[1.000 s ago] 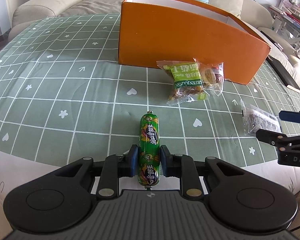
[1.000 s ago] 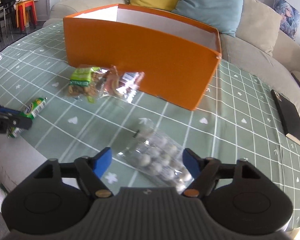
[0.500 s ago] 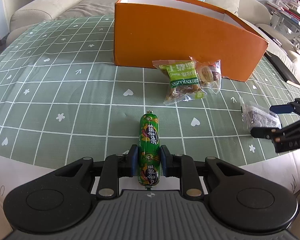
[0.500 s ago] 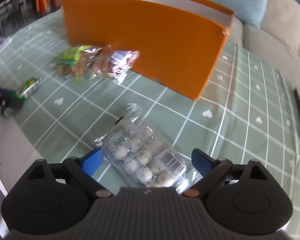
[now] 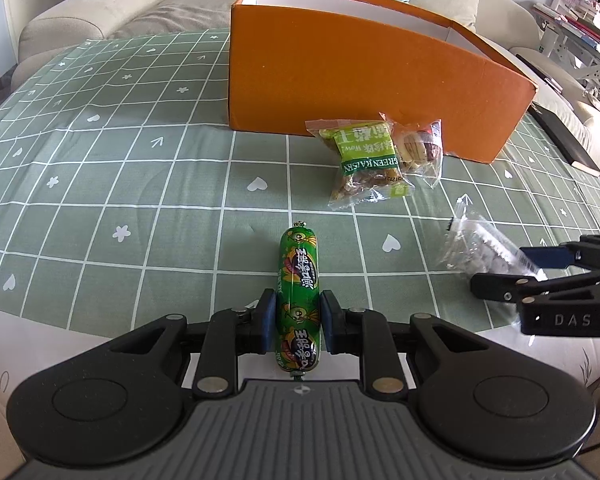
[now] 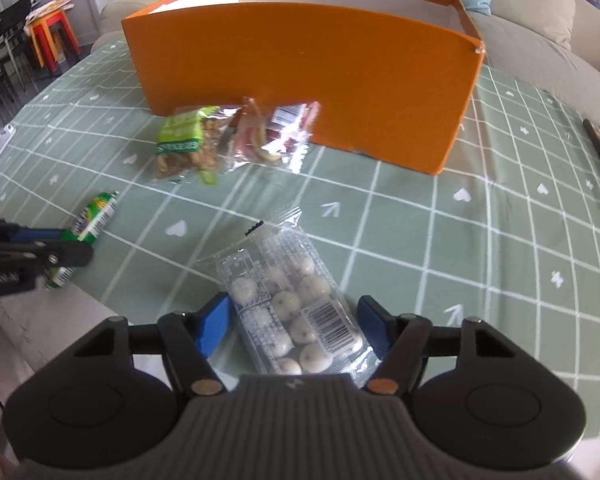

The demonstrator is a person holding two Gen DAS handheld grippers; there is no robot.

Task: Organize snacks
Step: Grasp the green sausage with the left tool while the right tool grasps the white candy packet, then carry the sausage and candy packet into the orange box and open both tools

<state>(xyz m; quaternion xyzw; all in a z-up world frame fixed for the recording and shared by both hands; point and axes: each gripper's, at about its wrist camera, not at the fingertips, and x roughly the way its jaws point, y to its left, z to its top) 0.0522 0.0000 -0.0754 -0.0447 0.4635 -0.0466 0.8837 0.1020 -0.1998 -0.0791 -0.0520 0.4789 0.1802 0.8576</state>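
Sausage (image 5: 298, 300) base perhaps behind left gripper (image 5: 298, 316)

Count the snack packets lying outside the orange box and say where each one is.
4. The green sausage stick sits in the left claw; the clear candy bag lies between the right claw's fingers; the green raisin packet and clear snack packet lie before the orange box, whose inside is hidden.

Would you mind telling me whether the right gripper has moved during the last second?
Yes. The right gripper has advanced over the clear candy bag, toward the orange box.
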